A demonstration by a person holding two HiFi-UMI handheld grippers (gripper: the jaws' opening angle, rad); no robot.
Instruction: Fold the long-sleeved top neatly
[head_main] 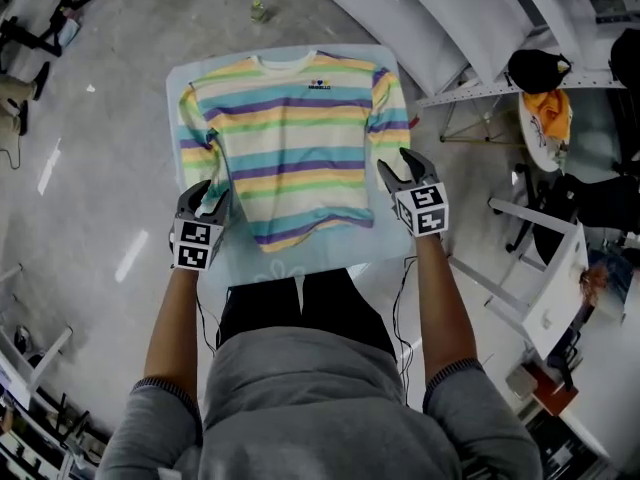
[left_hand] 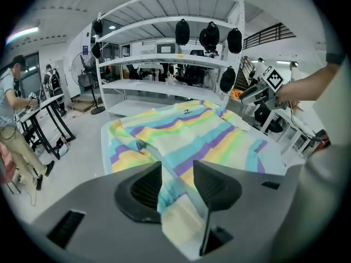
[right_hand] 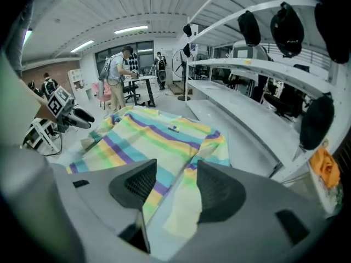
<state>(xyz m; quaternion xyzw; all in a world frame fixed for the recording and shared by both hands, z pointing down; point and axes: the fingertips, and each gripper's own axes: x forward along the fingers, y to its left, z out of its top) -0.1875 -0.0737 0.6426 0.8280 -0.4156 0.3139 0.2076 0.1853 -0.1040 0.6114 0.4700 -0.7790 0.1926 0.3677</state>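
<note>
Left gripper: jaws stood apart, released, sleeve cuff loose beneath.
Right gripper: jaws apart, unclenched over other sleeve.
Striped top: flat between and ahead of both grippers.
Table: edges just outside each gripper.
Room: grey floor beyond left gripper; white shelving beyond right.

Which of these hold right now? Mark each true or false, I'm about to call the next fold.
1. The top lies logo side up on the table. True.
2. The left tool is clamped shut. False: its jaws stand apart, pressing on nothing.
3. Both sleeves stick straight out sideways. False: they run down along the top's sides.
4. The right tool is open, near the hem end. True.
5. The top is already folded in half. False: its body lies flat at full length.
</note>
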